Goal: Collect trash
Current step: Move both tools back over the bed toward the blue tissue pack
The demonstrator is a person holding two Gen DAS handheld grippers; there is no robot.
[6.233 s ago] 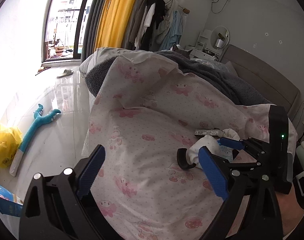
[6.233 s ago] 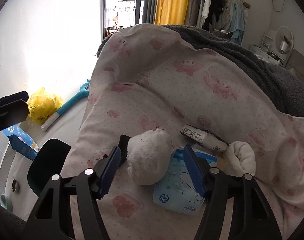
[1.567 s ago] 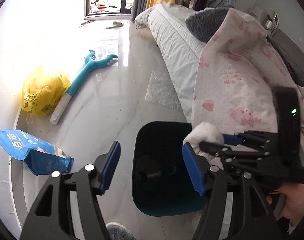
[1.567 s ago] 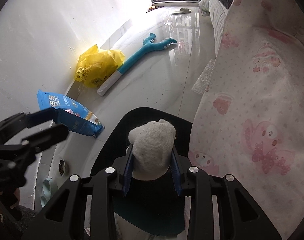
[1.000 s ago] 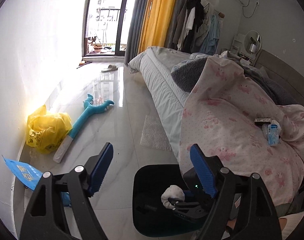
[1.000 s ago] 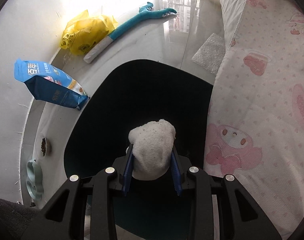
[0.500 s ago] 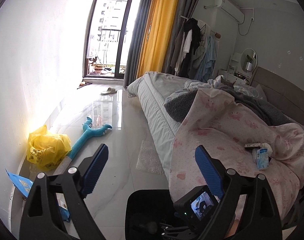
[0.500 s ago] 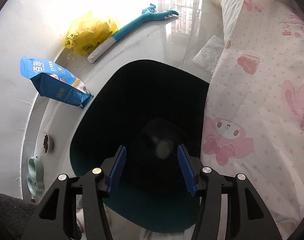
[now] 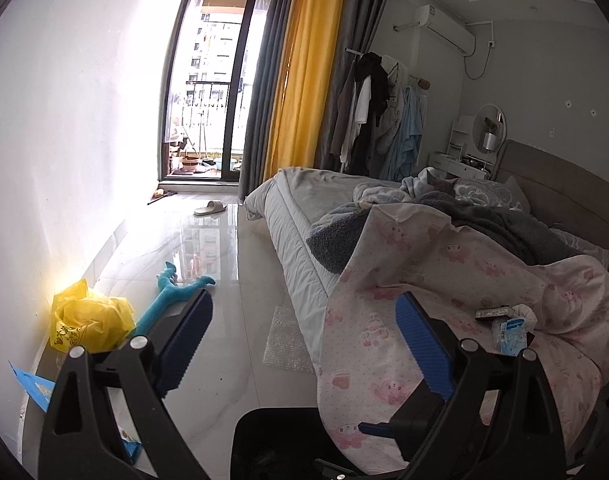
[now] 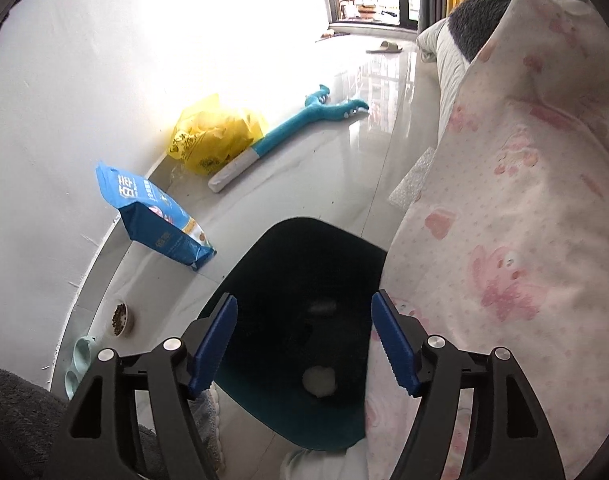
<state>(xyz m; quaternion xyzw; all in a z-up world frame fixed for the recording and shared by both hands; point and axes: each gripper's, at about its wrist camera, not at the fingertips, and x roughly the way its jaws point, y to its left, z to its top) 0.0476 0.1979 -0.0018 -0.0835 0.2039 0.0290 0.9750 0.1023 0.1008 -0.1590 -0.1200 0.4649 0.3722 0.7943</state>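
The white wad [image 10: 319,381] lies in the bottom of your dark bin [image 10: 264,396], a pale, rounded lump dimmed by shadow, with no clear long axis or heading to read. Your right gripper [image 10: 304,338] hangs above the bin mouth with its blue pads [image 10: 392,344] spread apart and nothing between them. Your left gripper [image 9: 302,342] is also spread wide and holding nothing, facing the room. On the pink quilt [image 9: 424,280] to the right, a blue packet [image 9: 510,330] and a dark wrapper [image 9: 492,313] lie near each other.
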